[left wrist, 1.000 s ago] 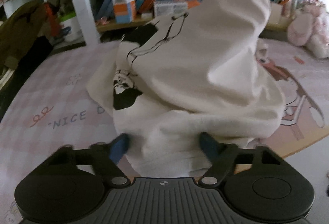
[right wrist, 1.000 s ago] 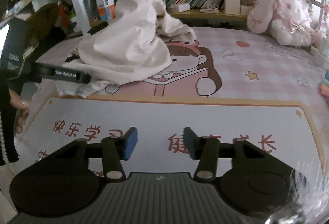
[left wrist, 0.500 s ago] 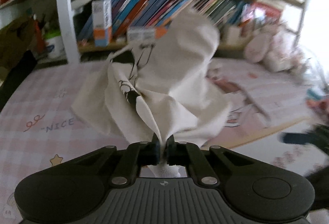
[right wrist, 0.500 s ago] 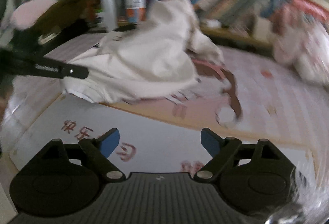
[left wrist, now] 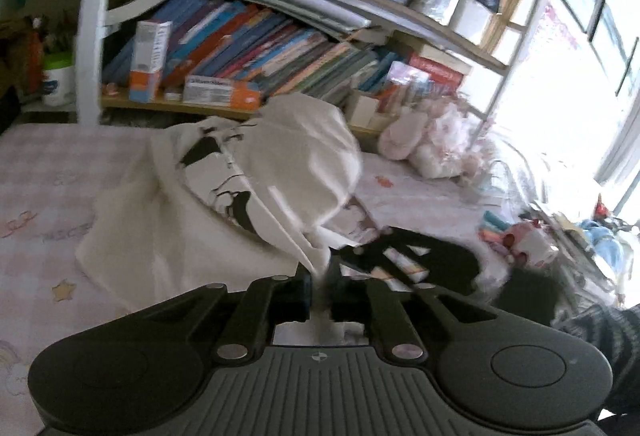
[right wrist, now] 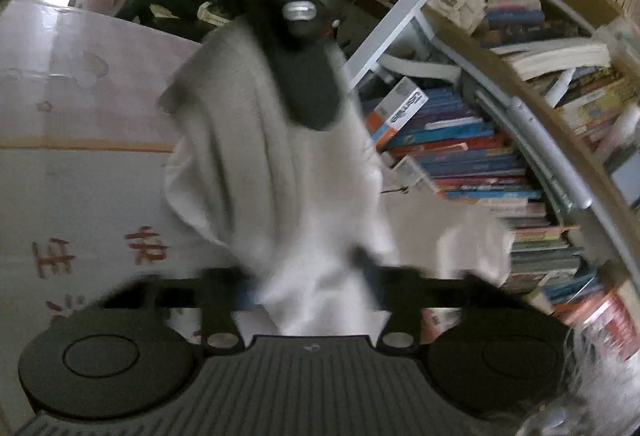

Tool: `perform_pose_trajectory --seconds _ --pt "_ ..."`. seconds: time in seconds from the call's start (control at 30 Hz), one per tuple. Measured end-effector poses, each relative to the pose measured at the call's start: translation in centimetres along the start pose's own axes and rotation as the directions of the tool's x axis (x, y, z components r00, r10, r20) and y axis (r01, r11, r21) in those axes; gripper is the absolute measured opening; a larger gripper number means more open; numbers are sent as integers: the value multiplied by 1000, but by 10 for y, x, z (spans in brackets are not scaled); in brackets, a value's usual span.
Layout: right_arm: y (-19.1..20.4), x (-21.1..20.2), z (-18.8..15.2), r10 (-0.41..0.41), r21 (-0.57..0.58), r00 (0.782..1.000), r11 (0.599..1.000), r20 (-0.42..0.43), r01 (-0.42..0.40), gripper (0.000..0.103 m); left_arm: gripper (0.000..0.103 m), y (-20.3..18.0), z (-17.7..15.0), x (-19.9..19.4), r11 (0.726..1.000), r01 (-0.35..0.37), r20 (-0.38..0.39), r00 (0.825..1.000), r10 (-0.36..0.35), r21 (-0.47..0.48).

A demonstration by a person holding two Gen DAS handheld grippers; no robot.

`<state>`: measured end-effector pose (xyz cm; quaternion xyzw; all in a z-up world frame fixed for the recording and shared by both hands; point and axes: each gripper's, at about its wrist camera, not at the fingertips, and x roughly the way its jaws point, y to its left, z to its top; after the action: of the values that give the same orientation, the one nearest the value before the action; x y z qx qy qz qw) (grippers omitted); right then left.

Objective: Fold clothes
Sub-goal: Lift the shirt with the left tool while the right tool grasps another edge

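Garment: a cream top with a black print, heaped on the pink checked sheet in front of the bookshelf, one corner drawn up toward you. Your left gripper pinches that corner, its jaws having just eased slightly wider with the cloth still between them. Your right gripper, rolled sideways, has just been closing; in its own view the jaws look apart with cloth hanging between them, but blur hides whether the pads press, so you cannot tell its grip. Left of the heap the sheet lies bare and gives you room; toward the shelf the cloth's far edge runs close to the books. On the right a pink plush toy and small clutter border the sheet. In the left view the right gripper shows only as a dark smear. In the right view the left gripper covers the cloth's top.
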<state>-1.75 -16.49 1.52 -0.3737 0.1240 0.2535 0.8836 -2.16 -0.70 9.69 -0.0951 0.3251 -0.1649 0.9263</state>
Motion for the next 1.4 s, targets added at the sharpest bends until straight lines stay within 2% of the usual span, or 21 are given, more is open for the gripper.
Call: perform_pose_trajectory --seconds 0.03,0.07,0.17,0.27,0.33,0.4,0.47,0.57,0.63,0.7,0.73,0.77,0.8,0.87,0.93,1.03,1.07,1.1,1.17,1.27,1.4 --pt "-8 -2 3 -16 20 1000 1000 7 16 11 27 5 -3 1 1000 -30 -16 999 30 -6" --pt "-19 -6 7 -33 53 999 998 20 32 10 46 9 -7 2 998 -58 -33 998 58 -8" --pt "-48 -17 18 -77 141 996 988 47 70 10 74 14 -24 4 992 -121 -54 991 123 39" --pt "-70 -26 35 -80 194 996 978 44 70 10 78 7 -41 15 978 -140 -60 987 151 153" --pt "-83 -29 44 -72 229 997 971 39 61 10 78 -2 -50 27 959 -146 -60 984 165 243" --pt "-89 -32 52 -70 265 997 962 28 60 10 79 -10 -55 44 929 -171 -60 978 201 327" --pt "-91 -36 58 -70 292 997 954 13 63 10 79 -20 -58 67 882 -244 -40 958 283 403" --pt "-92 -37 64 -74 316 997 946 -17 76 10 78 -18 -51 88 844 -374 16 917 399 386" --pt "-92 -36 65 -81 318 996 944 -39 89 10 78 -13 -47 92 847 -393 35 912 408 359" --pt "-93 -36 63 -91 318 994 942 -57 104 10 73 -8 -47 93 831 -410 62 906 419 376" --pt "-93 -37 61 -97 319 993 941 -66 113 10 50 -6 -50 91 823 -415 71 904 423 388" --pt "-93 -37 59 -104 322 992 939 -75 123 10 16 -1 -51 90 818 -419 68 901 429 395" --pt "-93 -37 56 -110 327 990 936 -85 132 10 5 5 -51 89 819 -423 59 898 436 389" --pt "-92 -36 49 -111 339 988 930 -108 142 10 1 17 -45 73 846 -426 82 902 424 322" --pt "-88 -35 41 -106 346 986 927 -132 146 13 1 26 -32 47 863 -438 151 898 412 251" --pt "-72 -29 29 -85 344 982 929 -167 139 23 1 35 -5 -1 880 -452 279 872 402 145" --pt "-65 -27 25 -70 339 982 932 -173 126 34 1 37 4 -15 885 -450 319 862 395 121" --pt "-55 -23 22 -50 326 984 940 -172 105 45 1 37 11 -28 889 -444 351 854 383 109" --pt "-35 -16 16 -15 292 985 954 -170 65 53 1 33 25 -46 894 -436 397 843 364 106" --pt "1 -2 16 24 185 985 983 -172 8 55 1 25 36 -57 893 -433 424 837 346 127" --pt "39 7 15 48 55 985 998 -167 -40 59 1 19 46 -67 900 -425 452 825 339 100"
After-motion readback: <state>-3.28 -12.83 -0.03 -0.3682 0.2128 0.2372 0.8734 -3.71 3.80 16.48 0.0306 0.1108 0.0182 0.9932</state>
